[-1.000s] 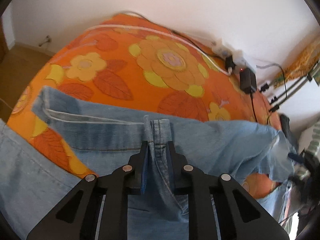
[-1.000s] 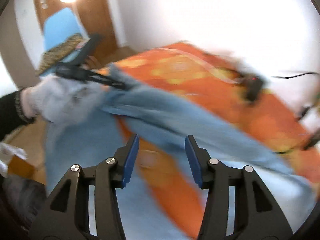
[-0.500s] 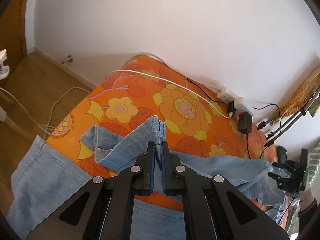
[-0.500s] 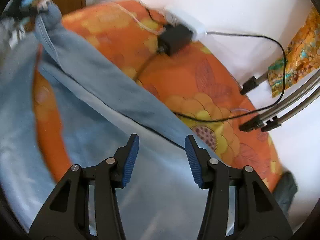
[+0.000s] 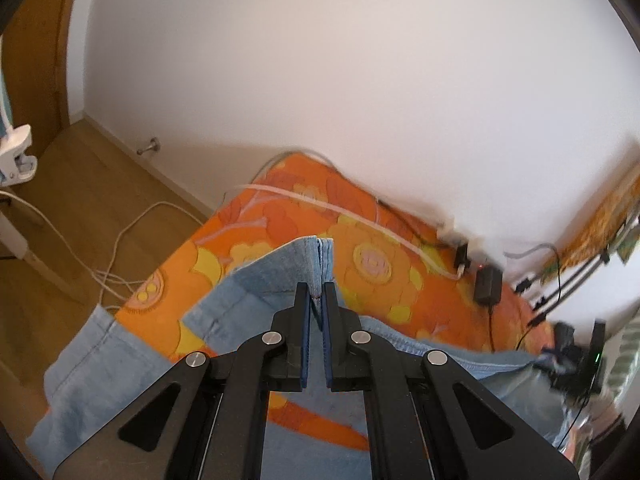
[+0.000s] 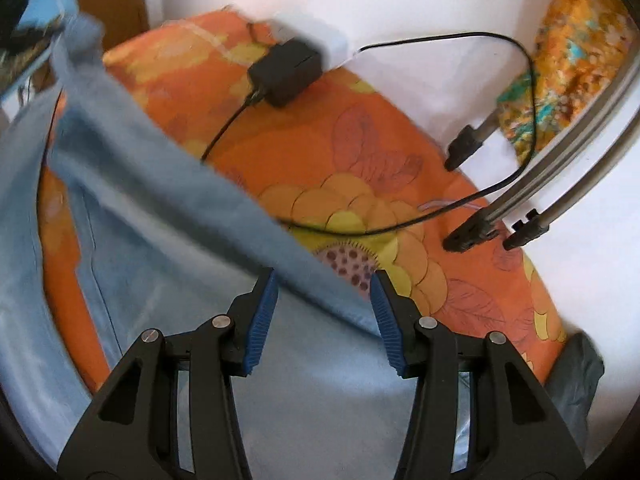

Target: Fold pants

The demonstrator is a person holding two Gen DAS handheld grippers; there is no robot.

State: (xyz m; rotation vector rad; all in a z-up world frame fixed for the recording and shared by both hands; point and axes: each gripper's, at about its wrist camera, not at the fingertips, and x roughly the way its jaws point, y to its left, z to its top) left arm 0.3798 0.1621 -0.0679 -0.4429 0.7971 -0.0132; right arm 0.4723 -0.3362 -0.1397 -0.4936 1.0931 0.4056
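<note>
Left wrist view: the left tool (image 5: 316,294) is clamped tight on a seam edge of the light-blue jeans (image 5: 264,276), with the pinched denim standing up just beyond the black fingers (image 5: 301,300) at 12 o'clock. From there the jeans drape down toward 7 o'clock and stretch across to 4 o'clock over a bed with an orange flowered cover (image 5: 372,264). A white cable (image 5: 340,210) crosses the cover near the white wall (image 5: 360,80), and a black charger (image 5: 488,285) sits at 3 o'clock. Loose white cords (image 5: 120,248) lie on the wooden floor (image 5: 80,184) at 9 o'clock. The right tool (image 5: 576,364) shows blurred at 4 o'clock, by the far end of the denim.

Right wrist view: the right tool (image 6: 323,316) points down over the jeans (image 6: 160,216), its blue pads (image 6: 262,316) standing about half apart and gripping nothing. A raised fold of denim runs from 10 o'clock down to the gap between the pads, blurred, and whether it touches them cannot be told. The orange cover (image 6: 384,148) fills the frame toward 2 o'clock, where the charger (image 6: 285,70) and its black lead (image 6: 532,120) lie. Metal legs (image 6: 560,184) with black feet rest at 3 o'clock.
</note>
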